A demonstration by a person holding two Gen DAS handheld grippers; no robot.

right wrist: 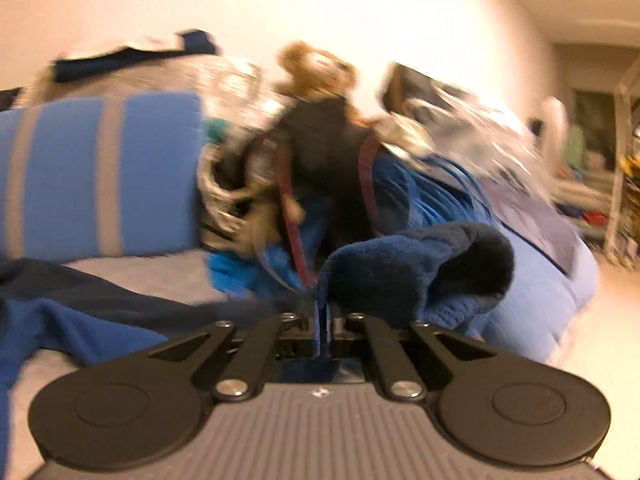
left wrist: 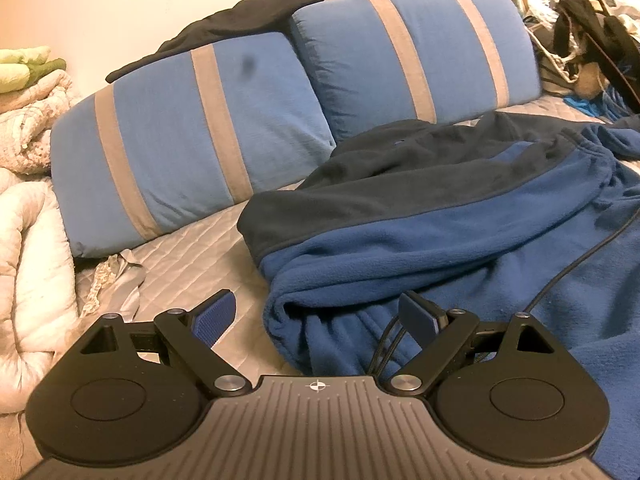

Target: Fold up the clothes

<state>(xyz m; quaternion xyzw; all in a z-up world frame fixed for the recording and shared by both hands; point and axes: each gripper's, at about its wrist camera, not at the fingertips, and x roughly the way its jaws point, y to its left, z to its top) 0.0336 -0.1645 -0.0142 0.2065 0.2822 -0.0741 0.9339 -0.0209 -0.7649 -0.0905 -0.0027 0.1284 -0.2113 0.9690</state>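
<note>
I take the blue fleece garment [left wrist: 440,232] as my landmark; it lies crumpled on the grey quilted bed [left wrist: 192,252], its dark navy upper part toward the pillows and its brighter blue part spreading toward me.

Far to the left of the fleece, a cream comforter [left wrist: 28,260] is bunched at the bed's edge. Nearer, still left of it and behind, a blue pillow with grey stripes [left wrist: 180,140] leans against the wall, and a second striped pillow [left wrist: 412,48] stands directly behind the fleece. A dark cloth [left wrist: 240,16] is draped over the tops of the two.

My left tongs [left wrist: 316,320] hang just over the near left edge of the fleece, jaws spread wide and gripping nothing; the left pad [left wrist: 214,318] is over the bare quilt, the right pad over blue fabric. A thin black cable [left wrist: 580,260] trails across the fleece to the right of them.

Right of the fleece and behind it sits a heap of straps and clutter [left wrist: 580,32].

My right tongs [right wrist: 320,316] are clamped tight on a fold of the fleece [right wrist: 420,264], which bulges up just past the fingertips. Behind that fold the right wrist view is blurred; a brown stuffed toy [right wrist: 316,68] tops the heap.
</note>
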